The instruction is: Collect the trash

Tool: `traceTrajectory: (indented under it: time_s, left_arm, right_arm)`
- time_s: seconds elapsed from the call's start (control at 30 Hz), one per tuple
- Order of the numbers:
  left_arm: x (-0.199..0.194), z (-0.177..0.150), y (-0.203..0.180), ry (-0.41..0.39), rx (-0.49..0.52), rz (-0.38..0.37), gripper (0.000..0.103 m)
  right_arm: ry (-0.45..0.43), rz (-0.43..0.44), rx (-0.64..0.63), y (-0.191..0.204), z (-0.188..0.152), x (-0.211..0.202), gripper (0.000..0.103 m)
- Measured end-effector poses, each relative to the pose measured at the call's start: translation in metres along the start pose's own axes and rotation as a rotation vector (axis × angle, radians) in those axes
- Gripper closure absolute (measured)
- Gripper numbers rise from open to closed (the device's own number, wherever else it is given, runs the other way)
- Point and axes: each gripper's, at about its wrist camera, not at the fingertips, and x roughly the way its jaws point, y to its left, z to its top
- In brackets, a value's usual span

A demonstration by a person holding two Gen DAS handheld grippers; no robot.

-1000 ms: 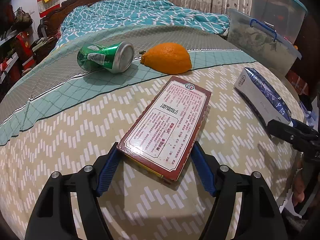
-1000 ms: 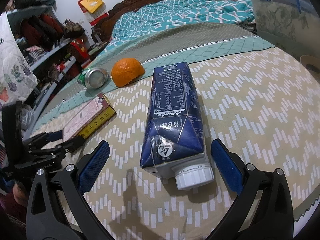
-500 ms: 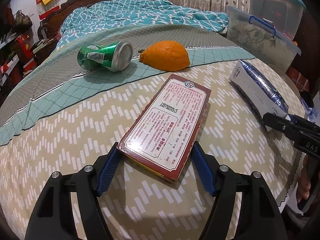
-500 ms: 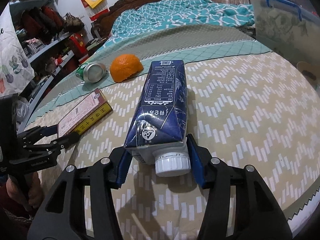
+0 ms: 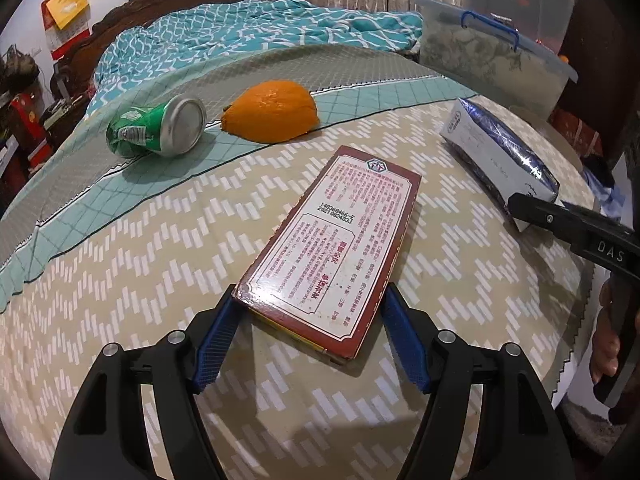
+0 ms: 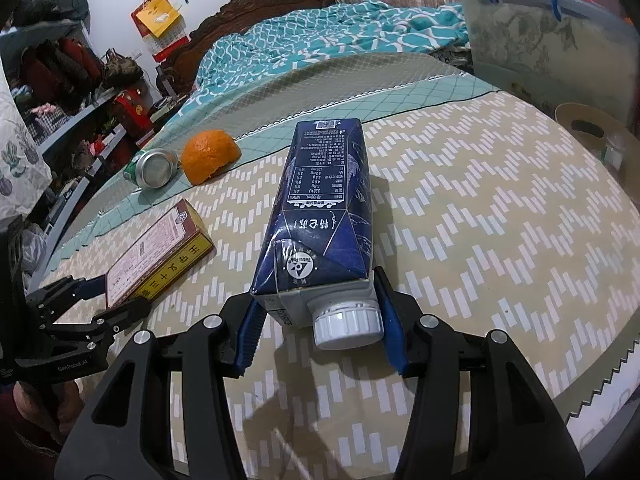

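Note:
My left gripper (image 5: 310, 320) is shut on the near end of a flat red and white box (image 5: 332, 248), which lies on the patterned tablecloth (image 5: 140, 280). My right gripper (image 6: 318, 312) is shut on the capped end of a dark blue carton (image 6: 324, 208), lifted a little off the cloth. The box also shows in the right wrist view (image 6: 156, 252), the carton in the left wrist view (image 5: 496, 152). A crushed green can (image 5: 156, 128) and an orange peel (image 5: 272, 112) lie further back.
A lidded plastic storage bin (image 5: 492, 52) stands at the back right. A bed with a teal quilt (image 5: 240, 44) is behind the table. Shelves with clutter (image 6: 60, 92) are at the left. A round lid (image 6: 588, 128) lies at the table's right edge.
My right gripper has closed on the carton's capped end and raised it slightly. My left gripper stays shut on the box, which has shifted a little.

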Motion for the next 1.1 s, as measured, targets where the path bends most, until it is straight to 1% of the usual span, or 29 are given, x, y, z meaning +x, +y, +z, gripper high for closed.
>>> traceTrajectory:
  time_s: [0.03,0.07,0.2,0.27,0.47,0.67,1.1]
  left_arm:
    - [0.000,0.000,0.000,0.000,-0.002,-0.003,0.035]
    - [0.000,0.000,0.001,0.000,-0.004,-0.003,0.034]
    - [0.001,0.000,0.003,0.007,-0.014,-0.006,0.025]
    - [0.000,0.001,0.005,0.005,-0.023,-0.012,0.024]
    - [-0.001,0.000,0.007,0.001,-0.031,-0.020,0.024]
    - [0.000,0.001,0.010,0.003,-0.044,-0.032,0.024]
    - [-0.002,0.001,0.012,0.000,-0.048,-0.037,0.024]
  right_arm:
    - [-0.002,0.000,-0.005,0.001,0.000,0.000,0.048]
    - [-0.002,0.005,-0.008,0.003,0.000,0.001,0.043]
    - [-0.002,0.012,-0.028,0.010,-0.002,0.001,0.031]
    - [-0.003,0.007,-0.041,0.013,-0.004,0.002,0.029]
    - [-0.007,-0.001,-0.038,0.014,-0.005,0.001,0.028]
    - [-0.034,-0.020,-0.030,0.011,-0.002,-0.006,0.028]
    - [-0.025,-0.019,-0.038,0.015,-0.001,-0.001,0.028]
